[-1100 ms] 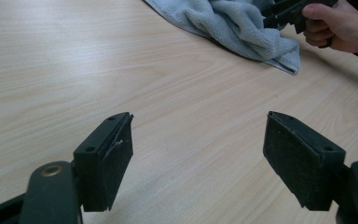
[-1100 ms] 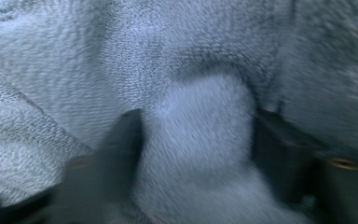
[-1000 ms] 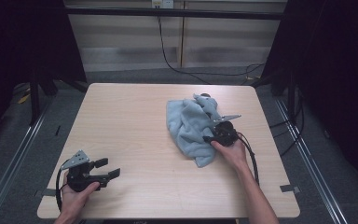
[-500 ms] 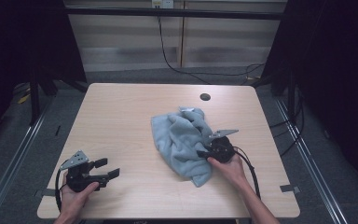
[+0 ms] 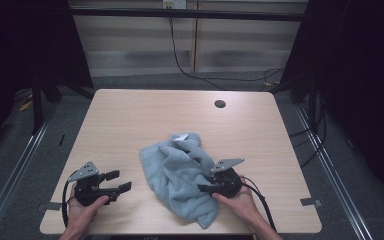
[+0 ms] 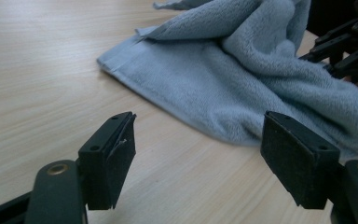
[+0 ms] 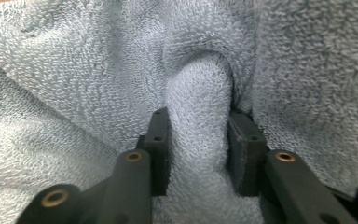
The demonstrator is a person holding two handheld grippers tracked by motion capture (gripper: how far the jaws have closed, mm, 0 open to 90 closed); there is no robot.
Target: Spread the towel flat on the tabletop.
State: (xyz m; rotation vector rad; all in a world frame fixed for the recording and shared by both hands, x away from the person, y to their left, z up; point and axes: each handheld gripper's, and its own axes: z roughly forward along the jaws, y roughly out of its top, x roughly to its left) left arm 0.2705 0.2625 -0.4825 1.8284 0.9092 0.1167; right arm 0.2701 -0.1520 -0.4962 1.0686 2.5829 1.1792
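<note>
**Right claw pinching a towel fold, left claw waiting**

Right now the right gripper [image 7: 198, 140] has its two black jaws pressed onto a raised ridge of the blue towel [image 7: 74, 70], the pile bulging up between them. In the high view that same right gripper [image 5: 206, 188] sits at the towel's [image 5: 180, 175] near right edge, the person's hand behind it.

Outward from there, the towel lies crumpled in the middle of the table [image 5: 130, 115], bunched rather than flat, with a small white tag [image 5: 181, 137] at its far end. One hemmed edge runs flat along the wood in the left gripper view, towel [image 6: 205, 88] just ahead of the jaws.

The left gripper [image 5: 119, 181] rests near the table's front left, its jaws spread wide and holding nothing, close to the towel but not touching it.

The step in hand looks like dragging or rearranging the cloth by one pinch. Whether the right jaws hold a true corner or only a mid-cloth fold is hard to tell. Next, the left gripper [image 6: 209, 163] would need to close on the hem ahead of it, so both can spread the towel out.
</note>
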